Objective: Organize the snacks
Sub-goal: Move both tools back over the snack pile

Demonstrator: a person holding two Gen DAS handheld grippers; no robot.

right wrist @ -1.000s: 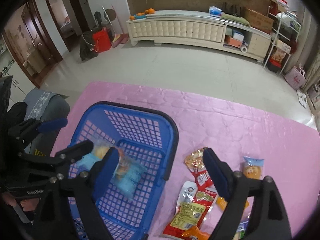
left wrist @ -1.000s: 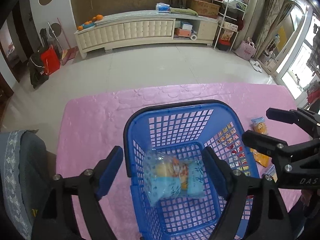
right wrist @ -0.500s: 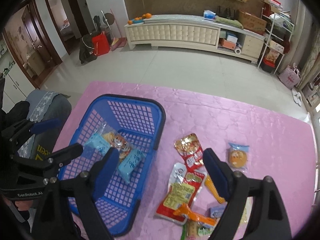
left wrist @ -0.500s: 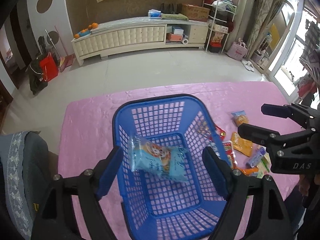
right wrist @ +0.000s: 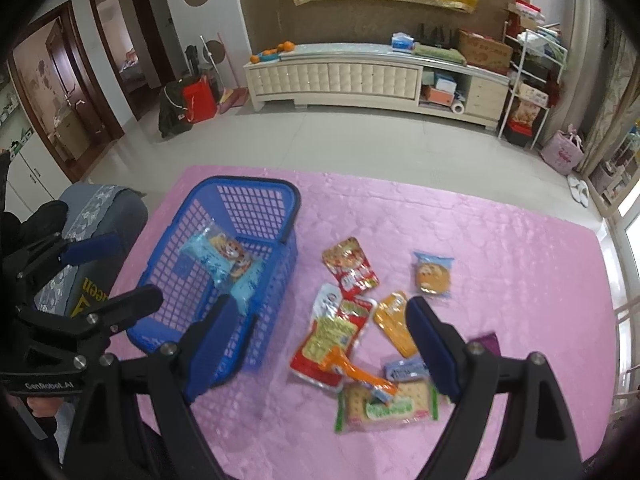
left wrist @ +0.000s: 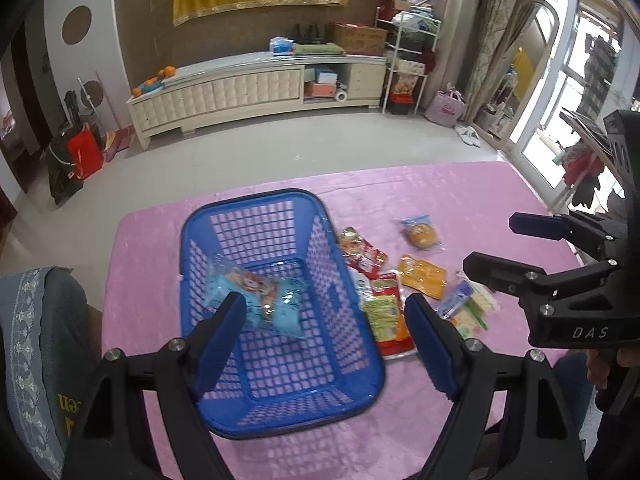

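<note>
Blue lattice basket (left wrist: 280,308) now holds the crinkly pale-blue packet (left wrist: 256,296), dropped in a moment ago, first snack sorted! Left gripper (left wrist: 324,340) has pulled back, jaws spread and empty; right gripper (right wrist: 320,344) hovers agape over glossy foil pouches (right wrist: 340,328) on the pink quilted cloth (right wrist: 500,240).

Counter (right wrist: 500,240) covered in pink embossed cloth. On it, left: blue plastic basket (right wrist: 256,192). Just right of the basket, loose snacks: red pouch (right wrist: 351,266), blue-wrapped round cake (right wrist: 433,275), orange packet (right wrist: 394,324), big red-and-yellow bag (right wrist: 332,340), green-edged cracker pack (right wrist: 386,404) nearest, small purple-blue pack (right wrist: 404,368). Several overlap; the cake lies apart.
</note>
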